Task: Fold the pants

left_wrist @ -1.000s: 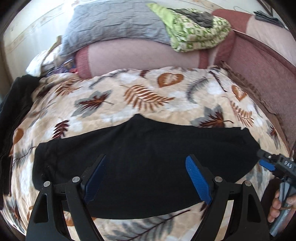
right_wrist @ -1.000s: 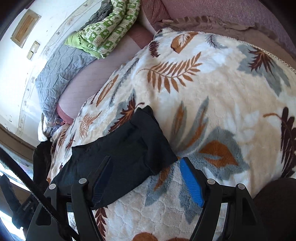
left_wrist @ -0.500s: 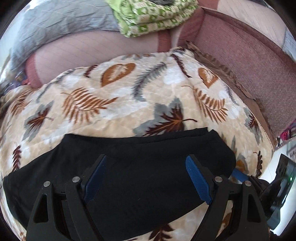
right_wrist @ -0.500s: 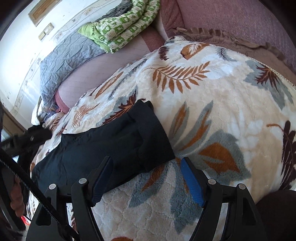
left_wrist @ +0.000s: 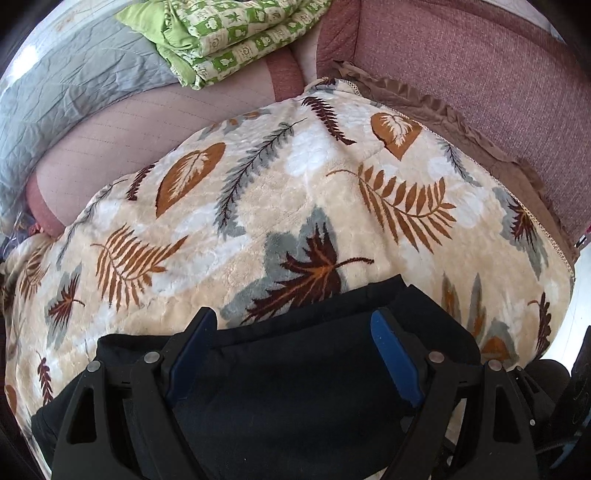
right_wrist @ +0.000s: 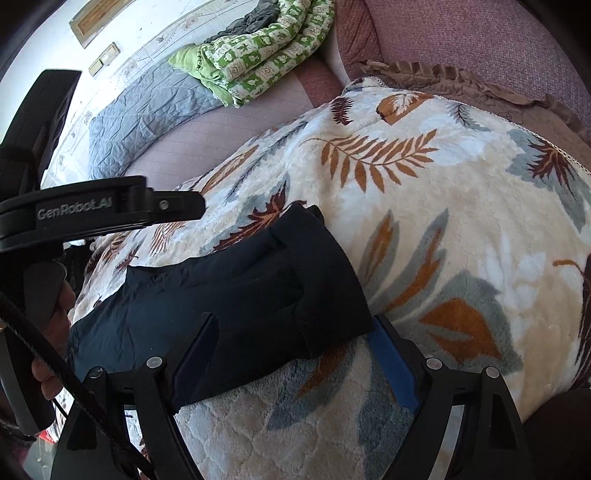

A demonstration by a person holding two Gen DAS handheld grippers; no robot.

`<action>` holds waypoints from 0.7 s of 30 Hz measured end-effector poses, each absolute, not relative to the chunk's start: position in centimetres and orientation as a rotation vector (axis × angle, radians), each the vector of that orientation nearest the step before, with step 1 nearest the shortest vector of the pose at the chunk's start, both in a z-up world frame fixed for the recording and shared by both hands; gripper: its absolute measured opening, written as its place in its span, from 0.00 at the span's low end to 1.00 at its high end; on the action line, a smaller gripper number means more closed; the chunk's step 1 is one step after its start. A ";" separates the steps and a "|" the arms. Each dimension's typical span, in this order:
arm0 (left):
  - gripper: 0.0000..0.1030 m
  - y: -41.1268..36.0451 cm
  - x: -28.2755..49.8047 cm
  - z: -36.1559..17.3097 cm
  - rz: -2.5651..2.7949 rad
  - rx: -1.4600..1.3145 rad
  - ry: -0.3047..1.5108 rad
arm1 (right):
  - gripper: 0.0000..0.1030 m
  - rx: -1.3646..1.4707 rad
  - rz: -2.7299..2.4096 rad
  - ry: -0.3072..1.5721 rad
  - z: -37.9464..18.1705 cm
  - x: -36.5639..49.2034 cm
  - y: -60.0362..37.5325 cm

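Left wrist view: I hold left gripper [left_wrist: 291, 350] jaws wide, black pants [left_wrist: 295, 387] lying between them, ungripped.
Right gripper [right_wrist: 295, 354]: jaws opening, pants' end edge between.
Tip: I'd pinch both layers, lift evenly over leaf blanket [right_wrist: 461, 206].

Under my tongs is a sofa [left_wrist: 480, 74] in dusty-pink woven cloth, its seat spread with a cream plush blanket [left_wrist: 295, 192] printed with brown, rust and grey leaves. A brown ruffled edge [left_wrist: 443, 107] shows where the blanket meets the sofa's side. On the blanket lie the black pants [right_wrist: 236, 295], folded into a long band; one end reaches toward the blanket's middle. Farther back, on the paler quilted part of the seat [left_wrist: 147, 136], I see a grey quilted pillow [left_wrist: 66, 85] and, just beside it, a folded green-and-white patterned quilt [left_wrist: 236, 33].
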State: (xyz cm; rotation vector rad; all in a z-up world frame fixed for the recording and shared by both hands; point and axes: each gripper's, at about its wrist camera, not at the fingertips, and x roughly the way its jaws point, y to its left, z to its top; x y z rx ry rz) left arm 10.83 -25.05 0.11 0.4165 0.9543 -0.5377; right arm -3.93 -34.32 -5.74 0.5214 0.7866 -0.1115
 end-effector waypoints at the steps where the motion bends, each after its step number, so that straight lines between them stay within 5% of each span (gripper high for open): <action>1: 0.82 -25.2 11.0 0.0 -0.537 0.420 0.957 | 0.86 0.519 -0.111 0.787 -5.8 -3.9 -34.3; 21: 0.82 -27.1 13.6 -2.9 -0.615 0.385 1.070 | 0.93 0.434 -0.114 0.781 -6.3 -2.7 -33.1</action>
